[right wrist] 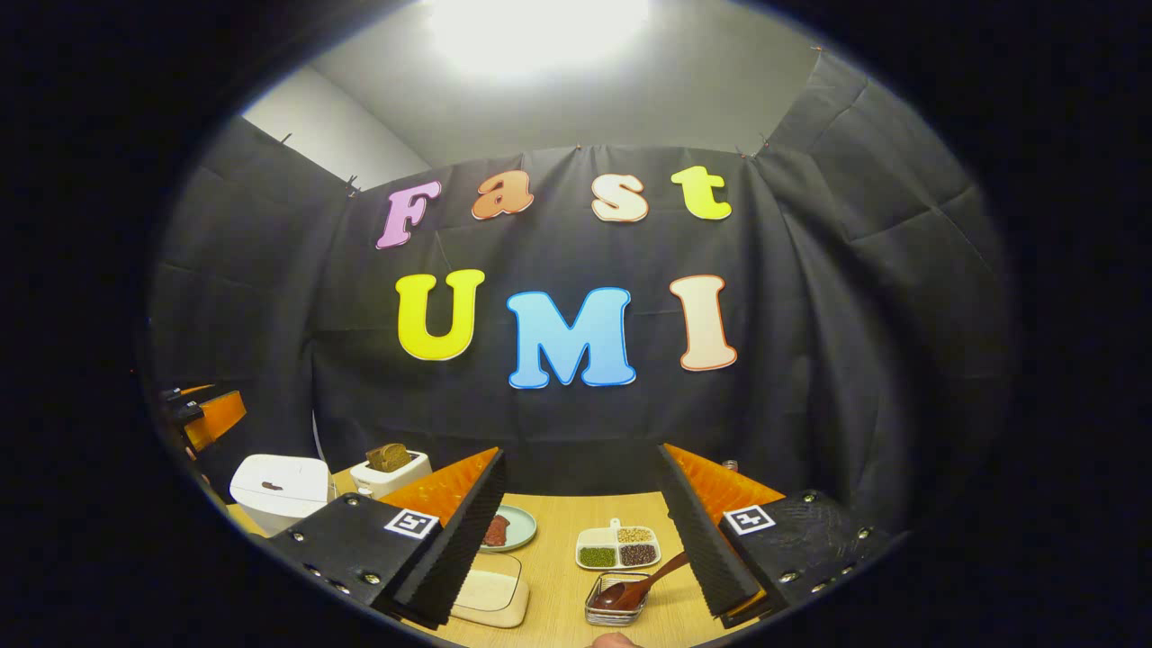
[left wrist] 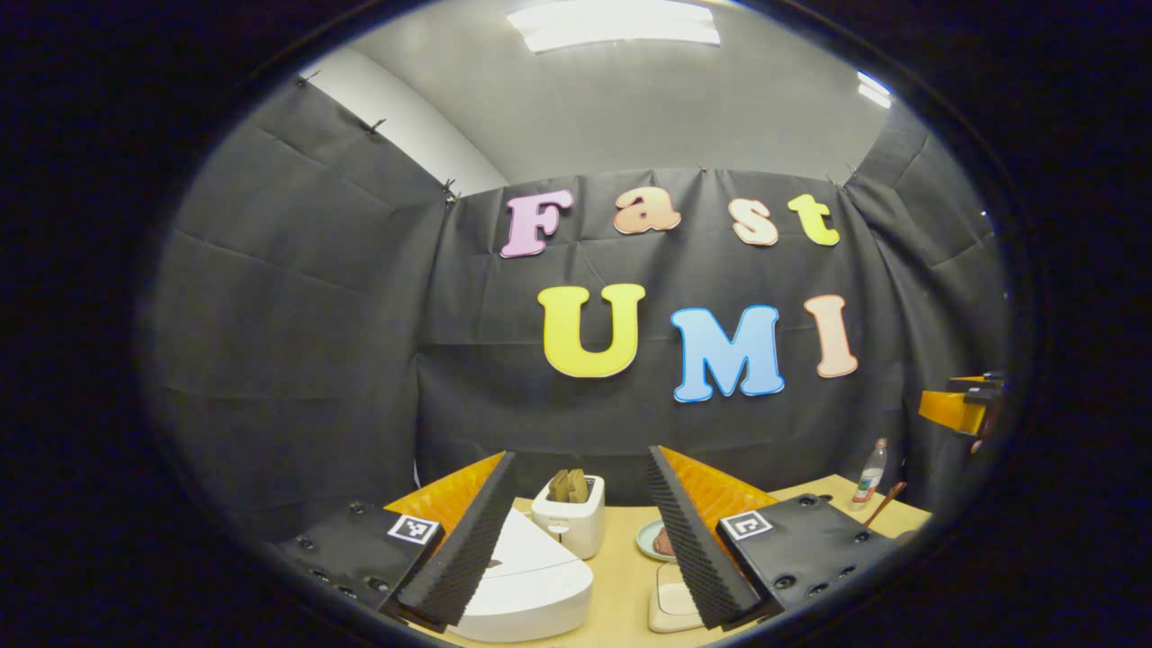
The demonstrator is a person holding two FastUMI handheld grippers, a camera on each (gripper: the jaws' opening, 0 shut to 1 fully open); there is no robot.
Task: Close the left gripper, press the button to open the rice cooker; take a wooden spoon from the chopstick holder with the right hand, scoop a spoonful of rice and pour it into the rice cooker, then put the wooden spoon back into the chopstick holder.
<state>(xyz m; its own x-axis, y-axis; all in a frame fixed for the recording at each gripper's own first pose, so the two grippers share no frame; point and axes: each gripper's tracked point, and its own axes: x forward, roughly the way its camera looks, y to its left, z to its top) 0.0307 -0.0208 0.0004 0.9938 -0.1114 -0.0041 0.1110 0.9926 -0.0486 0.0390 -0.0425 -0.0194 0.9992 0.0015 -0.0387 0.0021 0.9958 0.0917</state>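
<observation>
The white rice cooker (left wrist: 526, 585) sits lid down on the wooden table, just below and between the fingers of my left gripper (left wrist: 582, 459), which is open and holds nothing. In the right gripper view the cooker (right wrist: 281, 490) stands at the far left. A wooden spoon (right wrist: 641, 585) leans in a wire chopstick holder (right wrist: 616, 607) near the table's front edge, just left of the right finger of my right gripper (right wrist: 580, 452). That gripper is open and empty, above the table. A white divided dish (right wrist: 618, 547) with grains lies behind the holder.
A white toaster (left wrist: 569, 513) with bread stands behind the cooker. A small plate (right wrist: 506, 529) with meat and a pale lidded box (right wrist: 490, 594) lie mid-table. A bottle (left wrist: 868, 474) stands at the back right. Black cloth walls close in the table.
</observation>
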